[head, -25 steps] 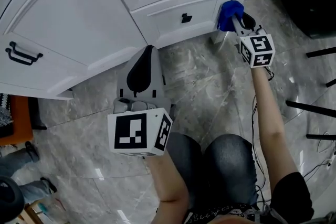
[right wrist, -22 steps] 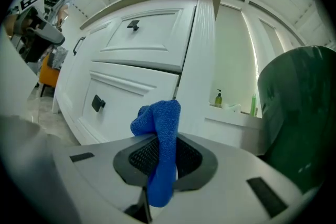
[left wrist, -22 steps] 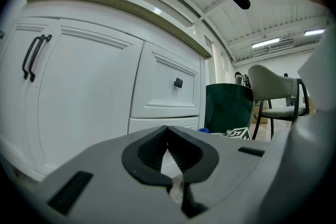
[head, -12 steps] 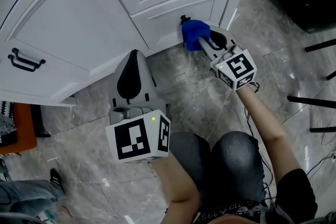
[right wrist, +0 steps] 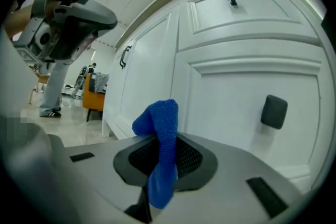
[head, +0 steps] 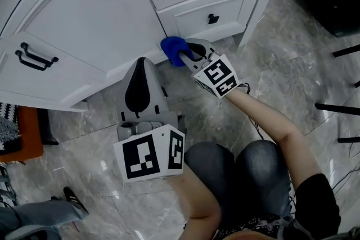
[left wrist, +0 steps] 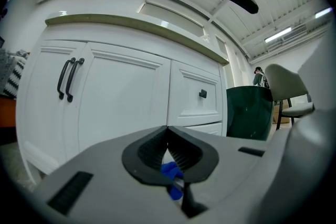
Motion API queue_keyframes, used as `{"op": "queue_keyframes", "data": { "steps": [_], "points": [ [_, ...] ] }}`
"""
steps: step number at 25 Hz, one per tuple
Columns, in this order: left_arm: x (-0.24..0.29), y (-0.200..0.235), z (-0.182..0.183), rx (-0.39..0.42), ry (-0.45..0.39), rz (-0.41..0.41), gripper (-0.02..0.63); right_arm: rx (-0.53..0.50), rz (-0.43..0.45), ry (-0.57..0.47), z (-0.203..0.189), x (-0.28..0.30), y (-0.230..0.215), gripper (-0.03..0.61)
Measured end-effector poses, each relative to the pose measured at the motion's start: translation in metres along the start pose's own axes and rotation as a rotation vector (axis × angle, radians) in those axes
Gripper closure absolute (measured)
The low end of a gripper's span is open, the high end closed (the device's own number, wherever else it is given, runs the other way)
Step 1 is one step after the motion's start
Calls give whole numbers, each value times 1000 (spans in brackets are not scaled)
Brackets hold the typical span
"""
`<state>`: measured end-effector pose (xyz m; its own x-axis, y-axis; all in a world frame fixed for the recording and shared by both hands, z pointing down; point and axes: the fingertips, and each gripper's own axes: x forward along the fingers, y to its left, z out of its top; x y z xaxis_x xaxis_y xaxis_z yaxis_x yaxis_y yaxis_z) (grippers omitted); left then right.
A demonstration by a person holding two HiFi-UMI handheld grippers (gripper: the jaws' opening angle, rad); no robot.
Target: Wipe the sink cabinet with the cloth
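The white sink cabinet fills the top of the head view, with a black drawer knob and paired door handles. My right gripper is shut on a blue cloth, which presses against the cabinet's bottom edge just left of the drawer. In the right gripper view the cloth stands up out of the closed jaws in front of the drawer front. My left gripper hovers over the floor just short of the cabinet door, jaws shut on nothing; a bit of blue shows through the slit behind its tips.
Marble floor runs in front of the cabinet. Black stand legs lie at the right, an orange piece at the left. A dark green bin and a chair stand beyond the cabinet's right end. A bystander's shoe is at lower left.
My right gripper has carried the blue cloth leftward along the cabinet's base, from the right corner post past the drawer to the door's edge. The left gripper has stayed roughly in place.
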<state>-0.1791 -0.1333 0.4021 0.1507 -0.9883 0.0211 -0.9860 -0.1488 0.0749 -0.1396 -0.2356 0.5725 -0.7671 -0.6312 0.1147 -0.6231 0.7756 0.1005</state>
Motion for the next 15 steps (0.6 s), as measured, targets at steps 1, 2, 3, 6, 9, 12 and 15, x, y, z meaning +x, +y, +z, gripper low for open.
{"op": "queue_keyframes", "data": {
  "steps": [1,2,3,6,9,12,15],
  "points": [
    [-1,2,0,-7,-3,-3,609,5,-16,7,-3,4,-4,518],
    [-1,2,0,-14,-6,-8,609,4,-26,10,-4,7,-7,518],
    [-1,3,-1,-18,-7,-14,609,-6,-31,11,-4,8,-9,518],
    [-1,3,-2,-22,-3,-23,609,-47,-35,8,-3,9,-8,518],
    [0,2,-2,-30,-7,-27,609,-57,-45,11,-3,8,-9,518],
    [-1,0,-1,-31,-11,-34,609,-57,-44,10,-3,7,-11,518],
    [-1,1,0,-32,-10,-30,609,-62,-47,11,-3,5,-13,518]
  ]
}}
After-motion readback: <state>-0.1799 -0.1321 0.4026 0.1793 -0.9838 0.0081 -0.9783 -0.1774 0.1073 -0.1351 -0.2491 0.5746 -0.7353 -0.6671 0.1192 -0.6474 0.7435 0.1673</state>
